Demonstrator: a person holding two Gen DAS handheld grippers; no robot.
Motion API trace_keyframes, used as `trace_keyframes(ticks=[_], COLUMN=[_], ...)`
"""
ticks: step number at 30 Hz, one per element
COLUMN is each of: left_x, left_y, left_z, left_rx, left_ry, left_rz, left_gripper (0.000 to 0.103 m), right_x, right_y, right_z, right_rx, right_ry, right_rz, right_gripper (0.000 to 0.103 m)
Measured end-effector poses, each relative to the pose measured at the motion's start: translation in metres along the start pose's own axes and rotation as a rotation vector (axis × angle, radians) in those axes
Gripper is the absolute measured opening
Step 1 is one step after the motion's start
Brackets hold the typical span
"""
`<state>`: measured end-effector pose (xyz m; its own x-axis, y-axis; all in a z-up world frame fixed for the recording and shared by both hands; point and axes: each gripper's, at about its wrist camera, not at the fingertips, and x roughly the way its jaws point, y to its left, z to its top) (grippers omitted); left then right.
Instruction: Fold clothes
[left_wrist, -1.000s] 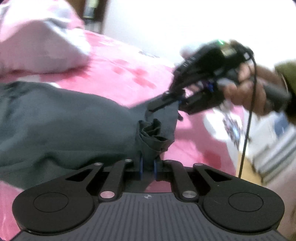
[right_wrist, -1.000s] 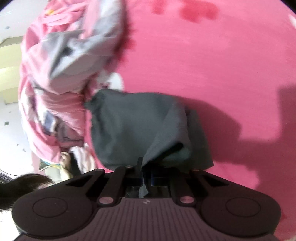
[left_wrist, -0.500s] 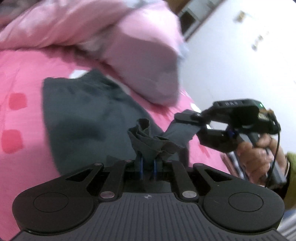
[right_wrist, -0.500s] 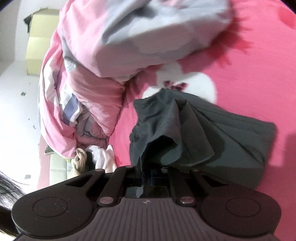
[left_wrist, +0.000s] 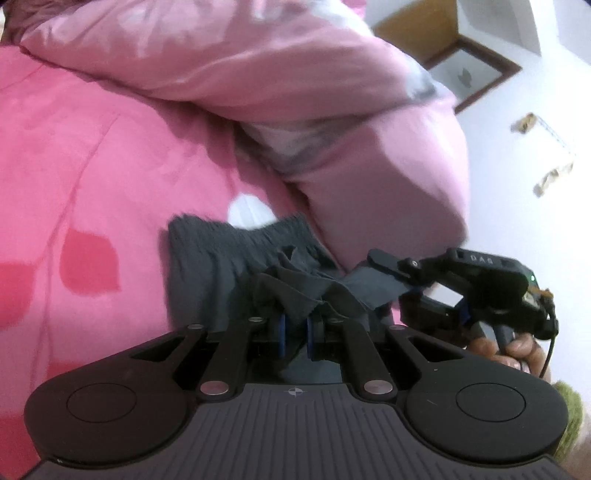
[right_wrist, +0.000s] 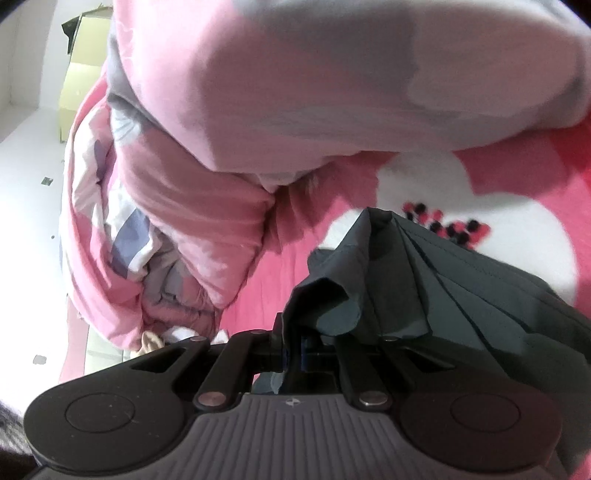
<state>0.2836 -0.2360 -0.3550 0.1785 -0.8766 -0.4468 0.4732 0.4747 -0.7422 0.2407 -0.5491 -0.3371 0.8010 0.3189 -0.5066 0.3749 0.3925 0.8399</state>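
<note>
The dark grey garment (left_wrist: 221, 266) was seen to be thin, matt woven cloth, gathered into a ribbed band at one edge and creased into soft folds. The bedsheet (left_wrist: 92, 177) was shown as smooth pink printed cloth. The quilt (right_wrist: 295, 92) was made of soft pale pink fabric, perhaps with a slight sheen, though it was blurred. The left gripper (left_wrist: 294, 334) and right gripper (right_wrist: 293, 356) were formed of matt black plastic, fitted with shiny metal pins and ridged housings.

Right gripper (right_wrist: 293, 349) pinches dark garment (right_wrist: 443, 291) — pink bedsheet (right_wrist: 517, 166) beneath; quilt (right_wrist: 295, 74) behind.
</note>
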Motion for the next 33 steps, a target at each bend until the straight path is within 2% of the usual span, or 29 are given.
trace_keyframes(ticks=[3, 5, 7, 8, 9, 10, 13, 15, 17, 18, 20, 22, 26, 29, 33], left_x=[0.006, 0.010, 0.011, 0.010, 0.009, 0.007, 0.004, 0.001, -0.002, -0.004, -0.009, -0.017, -0.044, -0.071, -0.095], left_y=[0.016, 0.031, 0.048, 0.054, 0.060, 0.063, 0.074, 0.080, 0.084, 0.085, 0.088, 0.091, 0.077, 0.052, 0.016], left_z=[0.009, 0.012, 0.013, 0.012, 0.012, 0.011, 0.007, 0.005, 0.004, 0.005, 0.006, 0.006, 0.005, -0.007, -0.043], left_rx=[-0.034, -0.104, -0.203, -0.246, -0.286, -0.316, -0.418, -0.481, -0.524, -0.543, -0.580, -0.610, -0.556, -0.449, -0.304], left_ry=[0.001, 0.010, 0.004, -0.004, -0.013, -0.020, -0.039, -0.053, -0.075, -0.090, -0.120, -0.137, -0.160, -0.124, -0.024], left_rz=[-0.003, -0.003, -0.020, -0.038, -0.058, -0.072, -0.113, -0.138, -0.144, -0.140, -0.129, -0.108, -0.072, -0.028, 0.063], left_gripper=[0.009, 0.010, 0.012, 0.013, 0.013, 0.013, 0.017, 0.025, 0.044, 0.048, 0.064, 0.067, 0.067, 0.067, 0.066], right_x=[0.020, 0.033, 0.042, 0.042, 0.039, 0.034, 0.022, 0.029, 0.045, 0.055, 0.071, 0.060, 0.020, -0.017, -0.041], right_y=[0.002, 0.002, 0.002, 0.005, 0.009, 0.015, 0.031, 0.036, 0.035, 0.031, 0.024, 0.027, 0.041, 0.051, 0.065], right_z=[0.005, 0.009, 0.011, 0.011, 0.010, 0.007, -0.002, -0.006, -0.004, -0.003, -0.001, -0.005, -0.019, -0.041, -0.092], right_rx=[-0.029, -0.052, -0.075, -0.086, -0.112, -0.151, -0.273, -0.311, -0.314, -0.311, -0.300, -0.298, -0.324, -0.381, -0.587], right_ry=[-0.012, 0.000, 0.026, 0.025, 0.019, 0.009, -0.003, 0.019, 0.053, 0.067, 0.084, 0.073, 0.051, 0.126, 0.283], right_rz=[-0.021, -0.048, -0.075, -0.081, -0.070, -0.054, -0.029, -0.039, -0.064, -0.081, -0.127, -0.117, -0.047, -0.042, -0.160], right_gripper=[0.009, 0.013, 0.032, 0.037, 0.048, 0.053, 0.054, 0.054, 0.054, 0.053, 0.052, 0.053, 0.053, 0.053, 0.050])
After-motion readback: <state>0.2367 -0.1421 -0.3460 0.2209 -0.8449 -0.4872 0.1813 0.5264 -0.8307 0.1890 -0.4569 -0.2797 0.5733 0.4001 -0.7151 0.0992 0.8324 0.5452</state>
